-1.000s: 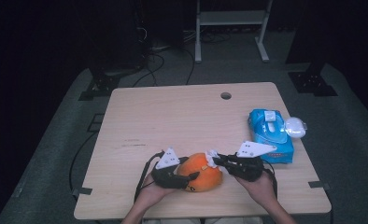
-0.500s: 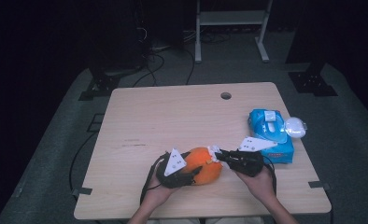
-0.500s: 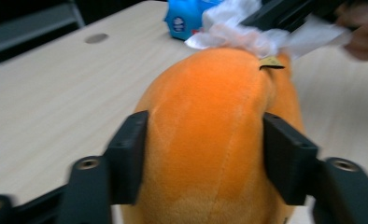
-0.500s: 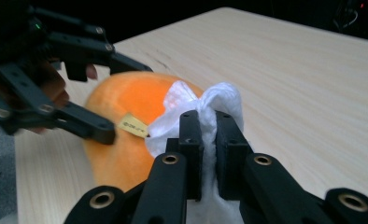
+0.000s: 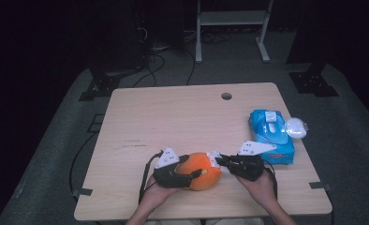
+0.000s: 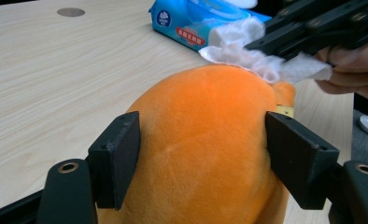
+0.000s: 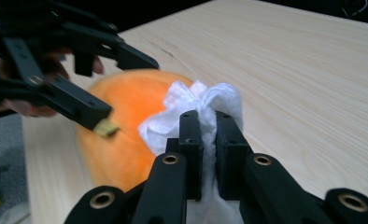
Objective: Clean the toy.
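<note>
Dim room, grey floor, white rack

The plush toy sits at the worktop's six o'clock edge; the wipes pack lies at its two o'clock.

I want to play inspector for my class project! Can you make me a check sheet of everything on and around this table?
Surface: pale wooden table, one round hole.
Job's things: orange plush toy at the near edge; crumpled white wipe against its top.
Clutter: blue wet-wipe pack, white round lid beside it.
Grippers: left claw straddles the plush, jaws have just been opening, pads at its sides; right claw shut on the wipe.
Cables: black cable trails from the left claw; more on the floor behind.
Surroundings: grey carpet, white metal stand, dark room.
</note>
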`<state>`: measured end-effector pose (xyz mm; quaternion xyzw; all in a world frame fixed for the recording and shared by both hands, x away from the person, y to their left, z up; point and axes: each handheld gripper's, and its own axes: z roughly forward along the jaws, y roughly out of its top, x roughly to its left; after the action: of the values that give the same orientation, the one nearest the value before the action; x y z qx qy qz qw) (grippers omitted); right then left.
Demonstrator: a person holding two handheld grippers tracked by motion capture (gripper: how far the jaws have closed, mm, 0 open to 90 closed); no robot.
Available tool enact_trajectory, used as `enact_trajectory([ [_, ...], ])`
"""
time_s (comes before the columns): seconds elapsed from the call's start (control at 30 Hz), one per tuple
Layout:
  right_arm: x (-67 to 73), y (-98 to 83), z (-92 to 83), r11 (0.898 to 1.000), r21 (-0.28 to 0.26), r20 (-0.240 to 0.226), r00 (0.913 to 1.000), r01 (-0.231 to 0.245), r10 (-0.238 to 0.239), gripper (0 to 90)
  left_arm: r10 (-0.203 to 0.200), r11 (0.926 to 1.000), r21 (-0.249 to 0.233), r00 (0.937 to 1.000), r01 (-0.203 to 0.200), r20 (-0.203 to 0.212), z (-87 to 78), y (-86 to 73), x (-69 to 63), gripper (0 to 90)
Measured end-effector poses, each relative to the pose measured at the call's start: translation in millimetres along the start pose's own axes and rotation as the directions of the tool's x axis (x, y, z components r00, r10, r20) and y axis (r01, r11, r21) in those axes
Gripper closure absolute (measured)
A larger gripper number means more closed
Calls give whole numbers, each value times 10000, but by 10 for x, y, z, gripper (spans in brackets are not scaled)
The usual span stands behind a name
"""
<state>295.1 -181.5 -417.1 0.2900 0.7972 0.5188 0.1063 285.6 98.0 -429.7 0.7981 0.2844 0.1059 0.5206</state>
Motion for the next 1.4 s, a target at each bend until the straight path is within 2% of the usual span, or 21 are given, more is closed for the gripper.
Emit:
enact_trajectory([
  [0.1, 126, 75, -18, 9986, -332, -339, 9985, 422, -434, 822, 172, 9998, 66, 9995, -174, 258, -8, 11, 3, 270],
  [0.17, 168, 85, 11, 9977, -254, -342, 9974, 626, -635, 822, 191, 9997, 115, 9985, -197, 515, -15, 21, 20, 207],
  [0.23, 127, 51, 37, 9984, -220, -360, 9980, 514, -522, 822, 70, 9996, 260, 9994, -79, 341, -12, 44, 45, 138],
  [0.27, 103, 42, 35, 9987, -199, -264, 9986, 462, -468, 822, -131, 9992, 370, 9995, 120, 288, 5, 41, 65, 93],
  [0.33, 30, 25, 18, 9994, -199, -64, 9995, 296, -297, 822, -428, 9979, 511, 9982, 407, 423, 42, -3, 102, 105],
  [0.4, -27, -7, 13, 9999, -116, -37, 10000, -66, 65, 822, -369, 9978, 563, 9984, 345, 417, 43, -27, 99, 166],
  [0.47, -52, -26, 18, 9997, -82, -3, 9998, -208, 208, 822, -79, 9980, 626, 9997, 63, 246, 24, -26, 81, 257],
  [0.53, -41, 0, 15, 9995, -142, 21, 9996, -296, 296, 822, -2, 9977, 677, 9998, -13, 218, 23, -39, 66, 302],
  [0.6, 20, 50, 12, 9996, -272, -20, 10000, -88, 88, 822, 98, 9972, 736, 9995, -121, 311, 16, -32, 49, 303],
  [0.67, 63, 77, 29, 9995, -326, -97, 10000, 11, -15, 822, -32, 9970, 769, 9986, -9, 533, 6, -22, 43, 274],
  [0.77, 38, 45, 42, 9999, -154, -391, 9992, 11, -17, 822, -107, 9956, 940, 9920, -11, 1256, -41, 5, 60, 201],
  [0.8, 46, 36, 38, 9999, -23, -488, 9987, 119, -120, 822, -120, 9958, 913, 9914, 1, 1300, -62, 14, 73, 198],
  [0.83, 67, 33, 31, 9996, 73, -604, 9978, 263, -258, 822, -363, 9961, 850, 9907, 252, 1315, -75, 23, 97, 175],
  [0.87, 93, 32, 26, 9990, 98, -732, 9964, 438, -430, 822, -645, 9952, 811, 9897, 544, 1275, -75, 29, 120, 152],
  [0.93, 140, 40, 33, 9976, 114, -925, 9935, 678, -664, 821, -862, 9923, 983, 9899, 752, 1124, -37, 22, 142, 110],
  [1.0, 145, 64, 44, 9976, 52, -861, 9939, 697, -690, 819, -851, 9927, 943, 9913, 756, 1006, -14, -2, 127, 199],
  [1.1, 107, 97, 40, 9987, -167, -792, 9957, 473, -484, 819, -70, 9987, 504, 9997, 58, 220, -27, 23, 33, 399],
  [1.17, 112, 134, 37, 9981, -340, -606, 9968, 511, -531, 819, 228, 9997, 101, 9992, -225, -336, -13, 64, -39, 438],
  [1.23, 110, 168, 25, 9973, -549, -562, 9971, 486, -517, 820, 783, 9969, 130, 9938, -775, -790, 27, 91, -99, 441],
  [1.3, 86, 160, 33, 9975, -573, -504, 9978, 411, -440, 820, 816, 9965, 232, 9942, -801, -701, 56, 81, -115, 428],
  [1.4, -4, 81, 61, 9991, -422, -510, 9987, 74, -95, 821, 613, 9977, 307, 9980, -607, -169, 33, 73, -90, 339],
])
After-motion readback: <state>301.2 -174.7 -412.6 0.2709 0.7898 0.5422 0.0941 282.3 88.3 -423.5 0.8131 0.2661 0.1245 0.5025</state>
